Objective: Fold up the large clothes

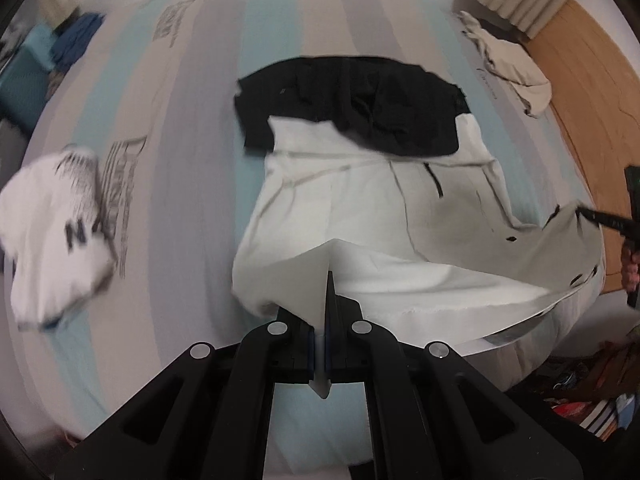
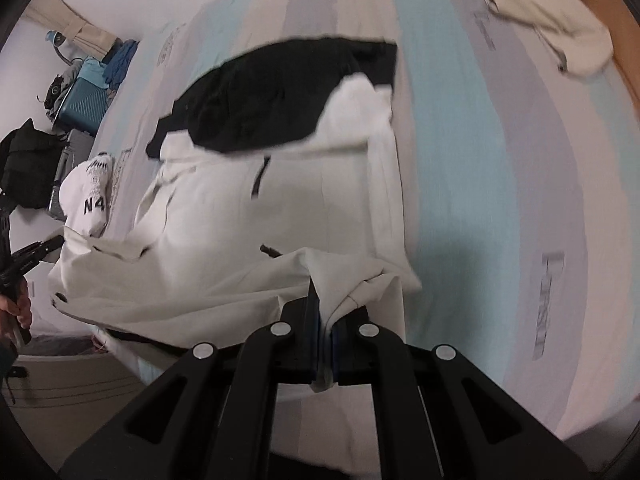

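A large white and black jacket (image 1: 360, 200) lies spread on the striped bed, black part far, white part near. It also shows in the right wrist view (image 2: 248, 200). My left gripper (image 1: 326, 308) is shut on the jacket's near white hem and holds it lifted. My right gripper (image 2: 324, 312) is shut on the other end of the same hem. The right gripper also appears at the right edge of the left wrist view (image 1: 600, 218), pinching the cloth. The left gripper shows at the left edge of the right wrist view (image 2: 36, 252).
A folded white shirt with black print (image 1: 56, 236) lies left of the jacket. A beige garment (image 1: 508, 68) lies at the far right by the wooden headboard (image 1: 592, 120). A teal suitcase (image 2: 86, 100) and dark bags stand beside the bed.
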A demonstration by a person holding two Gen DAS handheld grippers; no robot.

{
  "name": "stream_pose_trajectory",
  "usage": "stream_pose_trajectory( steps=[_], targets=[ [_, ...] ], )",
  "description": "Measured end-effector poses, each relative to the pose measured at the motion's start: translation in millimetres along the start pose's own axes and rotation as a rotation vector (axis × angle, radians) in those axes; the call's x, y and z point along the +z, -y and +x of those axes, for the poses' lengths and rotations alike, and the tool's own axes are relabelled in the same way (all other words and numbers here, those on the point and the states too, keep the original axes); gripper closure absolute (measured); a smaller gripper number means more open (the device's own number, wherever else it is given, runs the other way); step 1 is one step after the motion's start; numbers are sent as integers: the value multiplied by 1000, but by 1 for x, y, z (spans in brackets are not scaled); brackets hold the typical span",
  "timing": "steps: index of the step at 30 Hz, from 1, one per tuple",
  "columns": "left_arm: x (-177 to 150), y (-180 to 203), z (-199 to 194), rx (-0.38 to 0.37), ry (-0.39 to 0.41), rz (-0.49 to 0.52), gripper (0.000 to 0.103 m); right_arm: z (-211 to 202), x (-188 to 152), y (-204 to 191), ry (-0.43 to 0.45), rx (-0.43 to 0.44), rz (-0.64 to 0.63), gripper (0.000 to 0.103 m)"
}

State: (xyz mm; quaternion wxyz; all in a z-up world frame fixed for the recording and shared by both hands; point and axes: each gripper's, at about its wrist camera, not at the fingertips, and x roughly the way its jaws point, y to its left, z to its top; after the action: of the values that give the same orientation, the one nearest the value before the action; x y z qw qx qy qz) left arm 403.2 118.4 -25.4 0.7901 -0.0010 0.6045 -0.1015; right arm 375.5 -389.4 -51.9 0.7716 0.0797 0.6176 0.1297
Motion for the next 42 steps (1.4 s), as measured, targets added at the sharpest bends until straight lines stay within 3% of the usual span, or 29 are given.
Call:
stream_pose_trajectory(
  steps=[6, 8, 11, 17, 29, 42],
  targets=[
    [53, -16, 44, 15, -12, 87, 102, 42, 58, -5, 26, -42, -39, 100],
    [70, -27, 60, 12, -23, 74, 102, 53, 74, -1, 31, -52, -29, 100],
    [89, -42, 76, -1, -29, 47, 102, 60, 96, 7, 44, -67, -6, 100],
    [132, -42, 86, 2, -7, 105, 102, 62, 128, 11, 56, -92, -4, 100],
    [236, -78, 130, 29, 3, 56, 102, 102, 228, 12, 38, -118, -24, 100],
    [315, -106, 202, 107, 35, 8, 101, 182, 321, 24, -2, -202, 3, 100]
  ],
)
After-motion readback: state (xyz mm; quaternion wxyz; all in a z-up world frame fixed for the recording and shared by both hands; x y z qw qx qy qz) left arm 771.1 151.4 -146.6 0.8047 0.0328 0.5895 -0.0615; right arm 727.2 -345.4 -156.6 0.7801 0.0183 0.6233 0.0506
